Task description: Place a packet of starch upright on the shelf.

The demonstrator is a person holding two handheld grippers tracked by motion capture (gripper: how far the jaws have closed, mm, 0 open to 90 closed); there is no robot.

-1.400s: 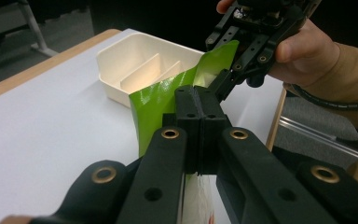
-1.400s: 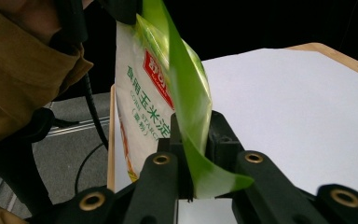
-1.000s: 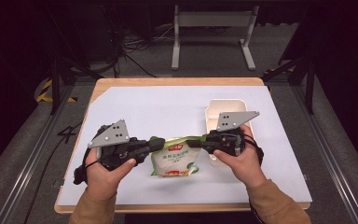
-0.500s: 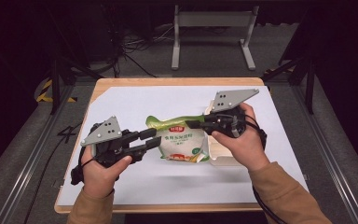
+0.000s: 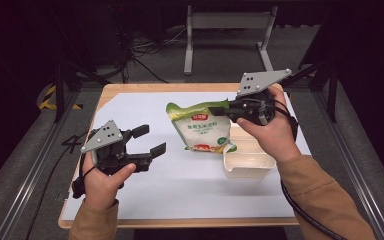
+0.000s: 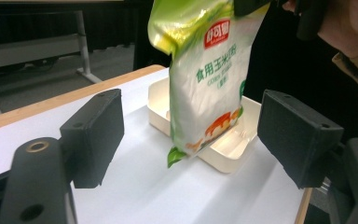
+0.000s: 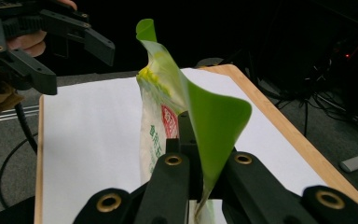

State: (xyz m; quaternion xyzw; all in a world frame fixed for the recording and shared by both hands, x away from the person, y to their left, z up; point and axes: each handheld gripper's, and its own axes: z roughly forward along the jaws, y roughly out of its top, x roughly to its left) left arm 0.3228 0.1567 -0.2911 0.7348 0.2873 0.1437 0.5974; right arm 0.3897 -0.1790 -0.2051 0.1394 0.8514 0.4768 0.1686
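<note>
Right gripper (image 5: pixel 219 111), black two-jaw tool with a grey three-cornered plate on top, is clamped on the green top corner of the white and green plastic pouch of corn starch (image 5: pixel 202 131); in the right gripper view the jaws pinch the folded green film (image 7: pixel 209 135) tight between them. Pouch hangs upright from that grip, raised off the bench, its bottom corner over the near-left rim of the cream rectangular plastic tray (image 5: pixel 247 167), which sits on the white sheet (image 5: pixel 180 185) toward the right edge of the wooden bench (image 5: pixel 105 97). Whether pouch touches tray: cannot tell. Left gripper (image 5: pixel 150 141) is held above the left part of the sheet, well apart from the pouch; its jaws have just been opening and stand apart with nothing between them, pointing toward pouch and tray.
</note>
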